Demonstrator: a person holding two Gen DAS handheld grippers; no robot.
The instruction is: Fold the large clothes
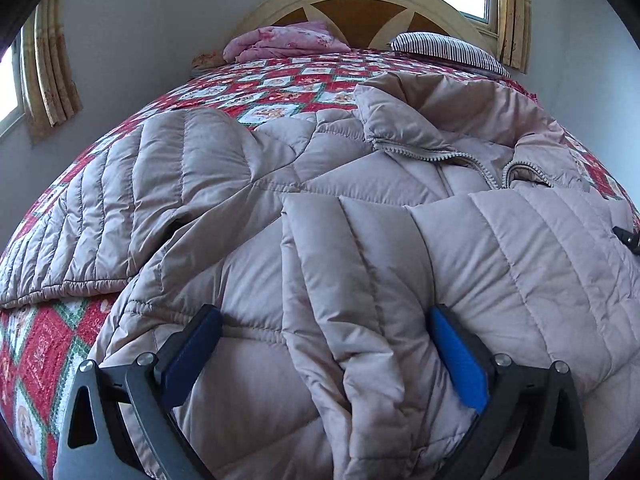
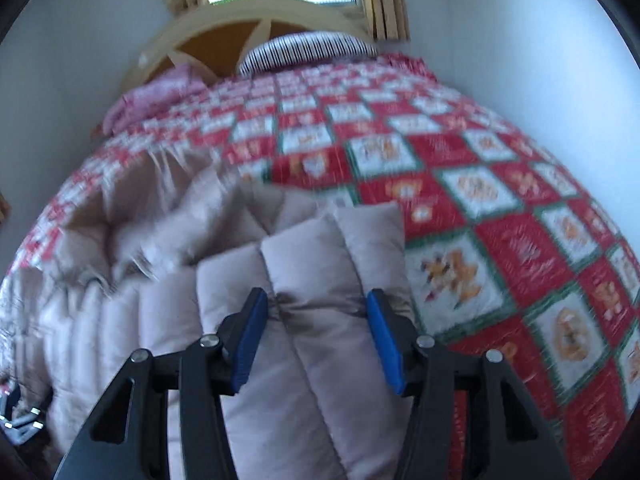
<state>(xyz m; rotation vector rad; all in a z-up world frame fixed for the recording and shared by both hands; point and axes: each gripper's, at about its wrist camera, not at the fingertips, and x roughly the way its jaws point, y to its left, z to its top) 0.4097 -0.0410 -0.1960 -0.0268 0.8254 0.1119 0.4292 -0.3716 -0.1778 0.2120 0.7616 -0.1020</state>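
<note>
Taupe quilted fabric fills most of both views — a large puffer jacket [image 1: 248, 216] spread over a bed covered by a red, white and green patchwork quilt [image 1: 280, 80]. One sleeve [image 1: 92, 224] lies flat out to the side on the quilt, its cuff near the bed's edge. The collar and open zipper [image 1: 472, 160] sit toward the head of the bed, where a pink folded blanket [image 1: 280, 42] and a striped pillow [image 1: 444, 50] rest against a cream and brown headboard [image 1: 360, 4].

The left gripper [image 1: 326, 334] has its blue pads set wide apart, straddling a thick raised fold of the jacket without pinching it; the fabric bulges up between them.

In the right wrist view, which is blurred, the right gripper [image 2: 318, 322] holds a padded section of the jacket [image 2: 304, 264] between its two blue pads. The pads press against the sides of the puffy panels, which pucker there — clamped on the cloth, with the fabric's end standing beyond the fingertips over the quilt [image 2: 500, 216].
</note>
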